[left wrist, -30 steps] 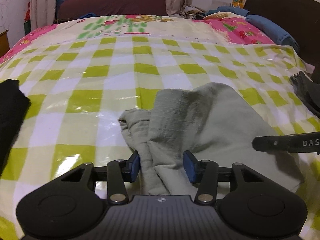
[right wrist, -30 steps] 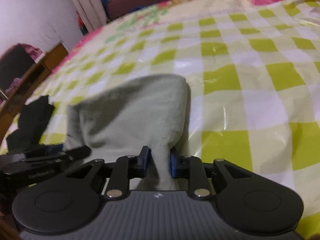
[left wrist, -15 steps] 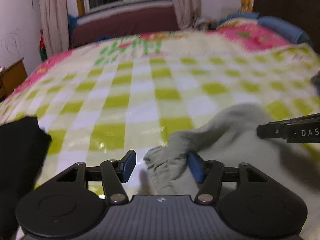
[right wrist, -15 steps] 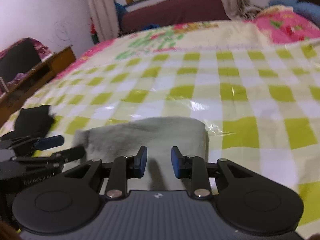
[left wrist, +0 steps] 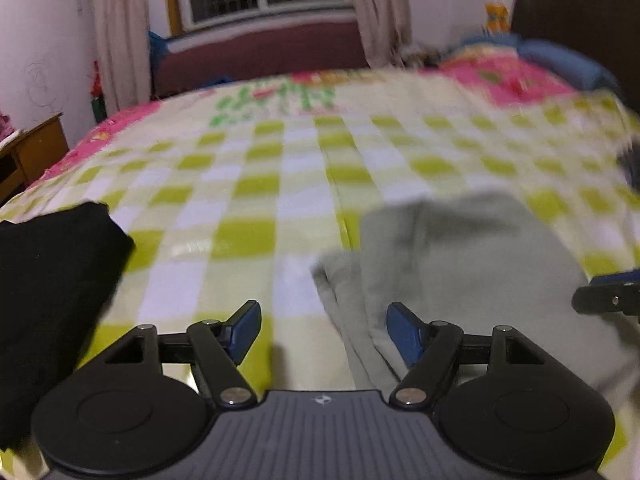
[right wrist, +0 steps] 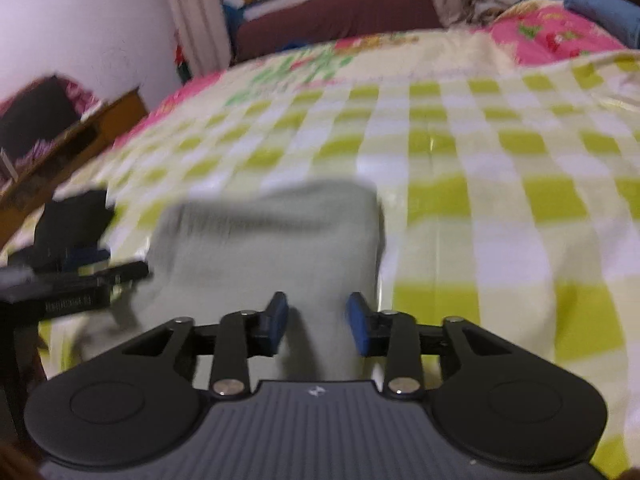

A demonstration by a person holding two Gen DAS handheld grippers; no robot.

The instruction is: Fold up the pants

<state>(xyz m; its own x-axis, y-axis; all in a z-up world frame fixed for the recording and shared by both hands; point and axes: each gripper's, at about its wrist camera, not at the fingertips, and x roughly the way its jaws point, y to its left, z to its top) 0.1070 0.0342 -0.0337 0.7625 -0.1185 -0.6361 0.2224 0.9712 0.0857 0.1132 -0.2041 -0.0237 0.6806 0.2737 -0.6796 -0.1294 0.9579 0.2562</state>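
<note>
Pants (left wrist: 460,264) (grey-green) folded on checked bedspread (left wrist: 256,184), black garment (left wrist: 52,280) left, both tools (left wrist: 324,332) (right wrist: 318,322) apart, just opening.

Pants (left wrist: 460,264): pale grey-green, plain; bed cover (left wrist: 280,168): lime-green and white check, with a cream band printed in green and pink at its far end and pink floral patches at the corners. Folded garment (left wrist: 52,280): black; pillow (left wrist: 568,64): blue; curtains (left wrist: 116,32): off-white; headboard (left wrist: 580,20): dark brown. Left gripper (left wrist: 324,332) and right gripper (right wrist: 318,322): black bodies, blue pads.
</note>
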